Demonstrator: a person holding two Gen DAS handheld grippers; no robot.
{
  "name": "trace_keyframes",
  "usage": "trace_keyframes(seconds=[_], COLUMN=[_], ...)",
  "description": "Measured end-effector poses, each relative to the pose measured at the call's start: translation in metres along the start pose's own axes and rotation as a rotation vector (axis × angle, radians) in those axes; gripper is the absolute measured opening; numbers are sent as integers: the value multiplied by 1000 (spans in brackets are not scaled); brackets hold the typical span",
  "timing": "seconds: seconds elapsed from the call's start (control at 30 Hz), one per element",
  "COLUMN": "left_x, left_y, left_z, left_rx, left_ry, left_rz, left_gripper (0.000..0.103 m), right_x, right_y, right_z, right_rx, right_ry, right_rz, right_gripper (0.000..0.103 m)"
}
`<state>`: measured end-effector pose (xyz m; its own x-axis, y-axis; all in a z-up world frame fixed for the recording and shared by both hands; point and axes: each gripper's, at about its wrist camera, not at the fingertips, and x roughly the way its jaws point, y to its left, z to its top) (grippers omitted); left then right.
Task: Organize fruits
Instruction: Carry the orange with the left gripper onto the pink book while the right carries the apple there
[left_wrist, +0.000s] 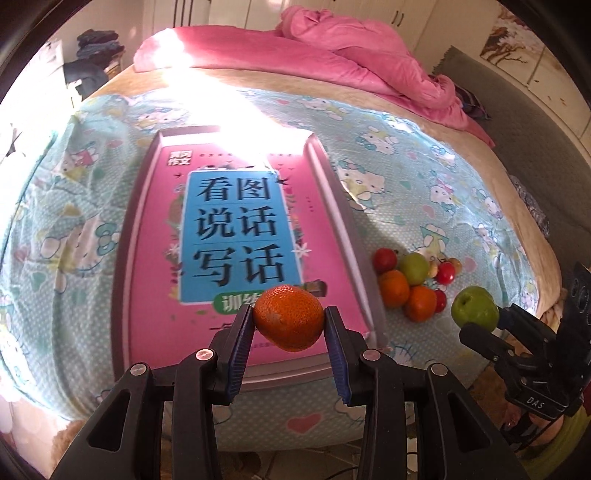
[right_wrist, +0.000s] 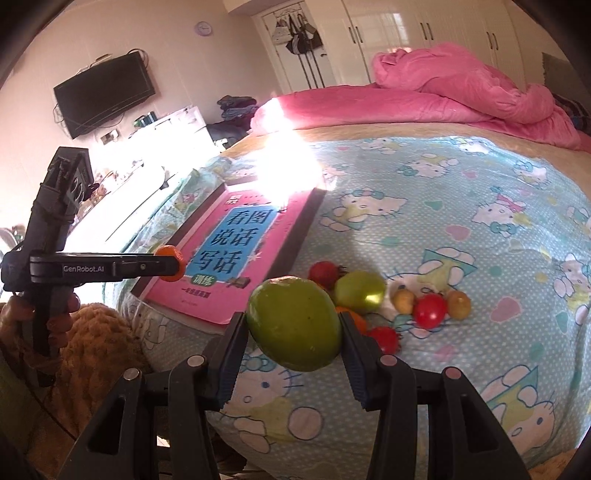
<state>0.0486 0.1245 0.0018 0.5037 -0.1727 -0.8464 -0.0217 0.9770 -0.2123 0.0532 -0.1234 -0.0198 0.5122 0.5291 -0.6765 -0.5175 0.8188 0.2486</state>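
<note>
Left tongs (left_wrist: 289, 322) around orange (left_wrist: 288, 317), right tongs (right_wrist: 293, 332) around green fruit (right_wrist: 293, 328).

Oranges: three (left_wrist: 288, 318) (one gripped). Green apples: two (right_wrist: 295, 328). Red tomatoes: four (right_wrist: 429, 311). Small yellowish fruits: two (right_wrist: 458, 304). Book: one (left_wrist: 236, 236).

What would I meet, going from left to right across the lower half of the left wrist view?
Pink book in its grey tray → orange clamped in the left gripper → pile of loose fruits on the bedsheet → green apple held by the right gripper.
</note>
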Motion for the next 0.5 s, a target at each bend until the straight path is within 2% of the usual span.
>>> trace_keyframes(seconds=[0.5], left_x=[2], left_y=[49], left_z=[-6], left_rx=[-105], left_ry=[-17], left_rz=[75], left_gripper=[40], right_x=[31], right_y=[53], right_z=[10], right_rx=[-82], right_ry=[39], right_rz=[69], right_gripper=[49])
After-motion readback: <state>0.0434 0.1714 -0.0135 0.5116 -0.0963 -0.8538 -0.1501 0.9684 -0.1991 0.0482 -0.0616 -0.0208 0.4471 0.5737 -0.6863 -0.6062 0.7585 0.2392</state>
